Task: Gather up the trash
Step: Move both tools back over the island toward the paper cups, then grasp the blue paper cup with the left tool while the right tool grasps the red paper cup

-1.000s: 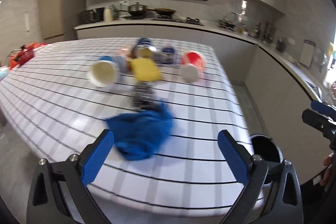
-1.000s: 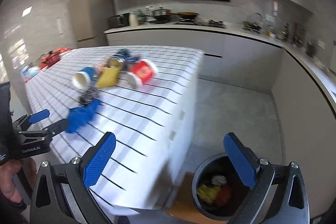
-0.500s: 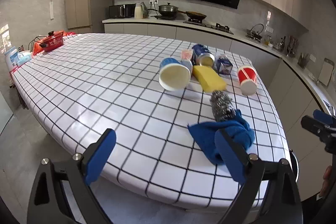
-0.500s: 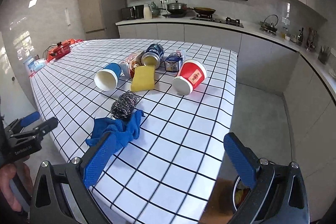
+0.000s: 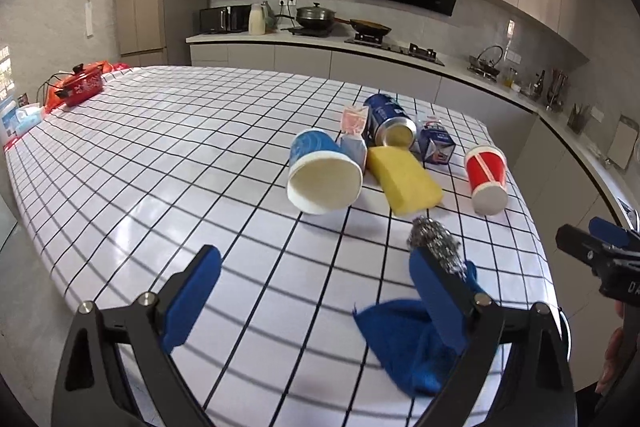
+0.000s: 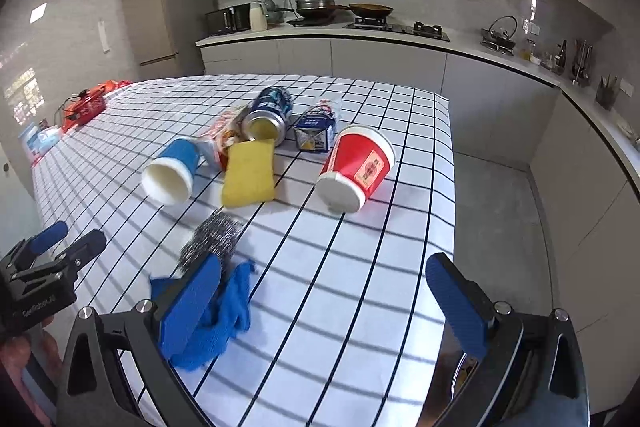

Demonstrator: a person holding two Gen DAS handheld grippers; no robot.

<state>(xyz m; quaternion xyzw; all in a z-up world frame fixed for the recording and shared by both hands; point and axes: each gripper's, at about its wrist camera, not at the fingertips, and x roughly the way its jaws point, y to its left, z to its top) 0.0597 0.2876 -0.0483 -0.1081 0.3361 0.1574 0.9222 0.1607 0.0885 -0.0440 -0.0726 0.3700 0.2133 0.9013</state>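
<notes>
Litter lies in a cluster on the checked table, left to right: a blue paper cup on its side, a yellow sponge, a tipped blue can, a small carton, a red cup. Both tongs hang wide and empty short of it, the left gripper and the right gripper; nothing is picked yet, and a bin's rim peeks below the table edge; the next move likely calls for reaching forward and closing on one piece.

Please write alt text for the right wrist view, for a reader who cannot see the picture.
The open right gripper hovers over a white checked table holding a tipped red cup, blue cup, yellow sponge, blue can, steel scourer and blue cloth. A kitchen counter lies behind.
</notes>
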